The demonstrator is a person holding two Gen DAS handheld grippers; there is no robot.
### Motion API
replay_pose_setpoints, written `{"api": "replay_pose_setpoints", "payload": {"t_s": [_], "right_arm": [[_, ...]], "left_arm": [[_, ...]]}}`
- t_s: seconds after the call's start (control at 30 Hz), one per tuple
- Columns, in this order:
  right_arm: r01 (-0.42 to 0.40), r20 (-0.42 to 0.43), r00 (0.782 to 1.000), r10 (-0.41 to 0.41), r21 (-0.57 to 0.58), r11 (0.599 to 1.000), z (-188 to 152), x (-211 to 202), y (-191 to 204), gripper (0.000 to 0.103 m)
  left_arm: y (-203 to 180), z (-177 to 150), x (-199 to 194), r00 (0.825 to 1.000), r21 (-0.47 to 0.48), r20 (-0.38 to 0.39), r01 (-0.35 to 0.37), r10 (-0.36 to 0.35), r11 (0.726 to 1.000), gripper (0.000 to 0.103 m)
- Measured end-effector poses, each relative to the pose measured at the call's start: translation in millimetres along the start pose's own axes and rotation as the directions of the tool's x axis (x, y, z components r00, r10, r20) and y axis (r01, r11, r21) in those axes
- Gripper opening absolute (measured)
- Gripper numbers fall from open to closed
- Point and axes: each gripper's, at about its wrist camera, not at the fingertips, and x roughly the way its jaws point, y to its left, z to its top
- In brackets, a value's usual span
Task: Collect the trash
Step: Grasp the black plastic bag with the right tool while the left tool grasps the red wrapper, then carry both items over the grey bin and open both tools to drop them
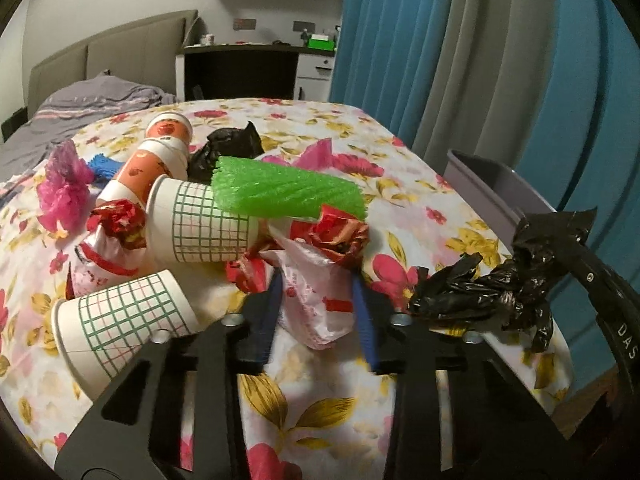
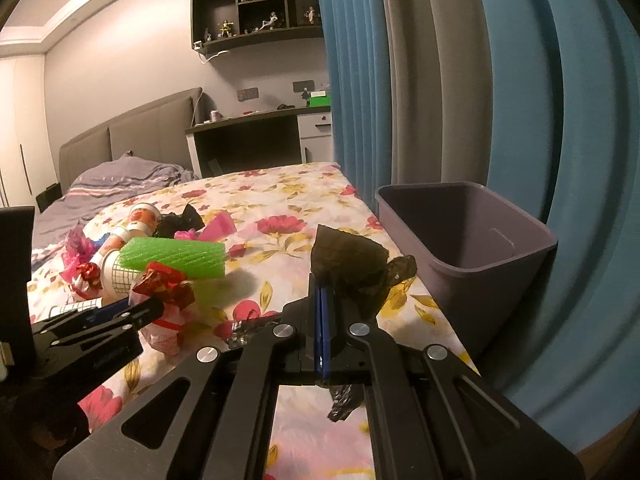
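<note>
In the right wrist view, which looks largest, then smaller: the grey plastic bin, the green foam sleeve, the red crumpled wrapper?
1. Grey plastic bin, though it is nearest.
2. Green foam sleeve.
3. Red crumpled wrapper.

Trash pile (image 2: 152,268) on bed (image 2: 280,208), bin (image 2: 480,248) at its rt edge
</note>
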Motion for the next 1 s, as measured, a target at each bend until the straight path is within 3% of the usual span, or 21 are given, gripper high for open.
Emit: {"api": "replay_pose_setpoints", "payload": {"t_s": [0.07,0.2,0.67,1.0], "right_arm": [[-0.008,0.000,1.000,0.008,0.008,1.000,0,-1,-2,0.001],[-0.010,0.008,1.000,0.010,0.014,1.000,1,-7,-5,0.001],[-0.009,0.057,0.998,0.007,0.030,1.000,14,-28,-22,0.001],[-0.020,0.110,0.994,0.013,0.059,0.998,44,-34,-47,0.001]], "left_arm": [[-3,-1,-1,1.000,0.014,0.004,0.008,-0.008,1.000,0.013],[-8,-4,-9,0.999,0.041,0.022,0.024,-0.024,0.999,0.004],[-20,5,-89,0.971,0.107,0.181,0.137,-0.155,0.985,0.003],[-65,37,-79,0.952,0.169,0.185,0.213,-0.244,0.962,0.003]]}}
